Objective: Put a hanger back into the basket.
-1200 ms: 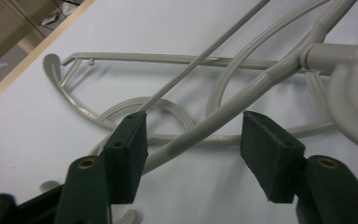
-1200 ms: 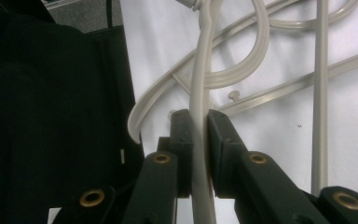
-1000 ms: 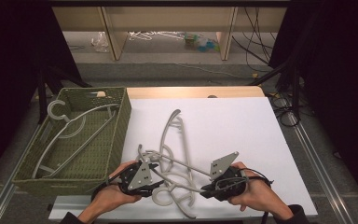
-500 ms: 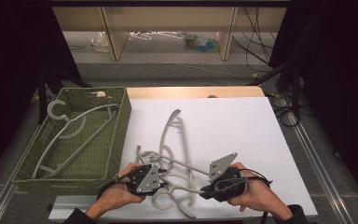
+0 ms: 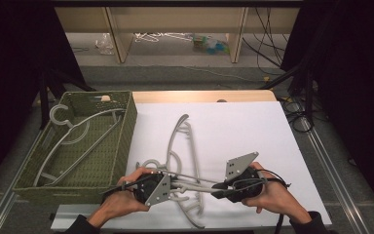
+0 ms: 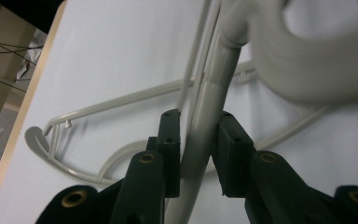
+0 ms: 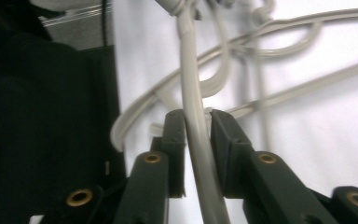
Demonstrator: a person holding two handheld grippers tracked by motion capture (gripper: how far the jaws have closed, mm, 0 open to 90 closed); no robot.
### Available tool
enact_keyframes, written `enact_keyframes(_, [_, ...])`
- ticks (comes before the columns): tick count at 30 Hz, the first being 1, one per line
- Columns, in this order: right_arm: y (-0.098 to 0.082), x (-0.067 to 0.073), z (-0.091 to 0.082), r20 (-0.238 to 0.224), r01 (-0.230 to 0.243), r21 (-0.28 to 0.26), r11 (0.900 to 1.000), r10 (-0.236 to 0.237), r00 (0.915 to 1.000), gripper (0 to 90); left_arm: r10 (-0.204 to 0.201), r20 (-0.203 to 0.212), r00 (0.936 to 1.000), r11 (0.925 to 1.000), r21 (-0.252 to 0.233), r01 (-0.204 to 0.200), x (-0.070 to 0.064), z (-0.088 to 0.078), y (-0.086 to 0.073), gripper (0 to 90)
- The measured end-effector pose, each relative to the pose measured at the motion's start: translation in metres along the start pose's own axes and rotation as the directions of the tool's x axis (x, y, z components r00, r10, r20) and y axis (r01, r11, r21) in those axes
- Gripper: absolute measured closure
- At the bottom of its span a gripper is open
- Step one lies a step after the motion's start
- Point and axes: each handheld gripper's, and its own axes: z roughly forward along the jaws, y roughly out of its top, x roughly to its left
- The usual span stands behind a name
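Two grey plastic hangers lie tangled on the white table [image 5: 253, 131]. One hanger [image 5: 177, 139] arches toward the table's middle. The other hanger [image 5: 195, 179] spans between my two grippers near the front edge. My left gripper [image 5: 175, 184] has just been closing, and its pads now press the thick neck of that hanger [image 6: 200, 140] below the hook. My right gripper [image 5: 217, 187] points left at the same hanger. Its jaws have just been opening a little, with the thin rod [image 7: 196, 135] still held tight between the pads.
A green woven basket [image 5: 126, 122] stands at the table's left with another grey hanger [image 5: 73, 141] lying inside. Behind the table are a shelf unit and cables on the floor. The table's right half is bare white surface.
My left gripper has shifted slightly right and closed its jaws onto the hanger's neck. The right hand has stayed in place.
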Motion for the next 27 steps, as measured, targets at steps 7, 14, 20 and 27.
enact_keyframes(7, [0.0, -0.008, -0.006, 0.102, -0.054, -0.044, 0.998, 0.058, 0.9931, 66.3, -0.076, 0.035, 0.9965, 0.9958, -0.048, 0.078, 0.007, -0.012, 0.012, 77.8])
enact_keyframes(14, [0.003, -0.01, -0.013, 0.178, -0.092, -0.119, 0.989, 0.112, 0.9776, 49.2, -0.249, 0.09, 0.9644, 0.9659, -0.051, 0.254, 0.01, -0.012, 0.017, 79.1])
enact_keyframes(20, [0.007, -0.009, -0.03, 0.258, -0.131, -0.261, 0.956, 0.2, 0.9451, 43.3, -0.377, 0.084, 0.9222, 0.9222, -0.057, 0.383, 0.02, -0.02, 0.011, 79.2])
enact_keyframes(27, [0.006, 0.0, -0.034, 0.248, -0.142, -0.28, 0.95, 0.214, 0.9448, 42.3, -0.5, 0.073, 0.8628, 0.8589, -0.084, 0.505, 0.032, -0.032, -0.002, 79.2])
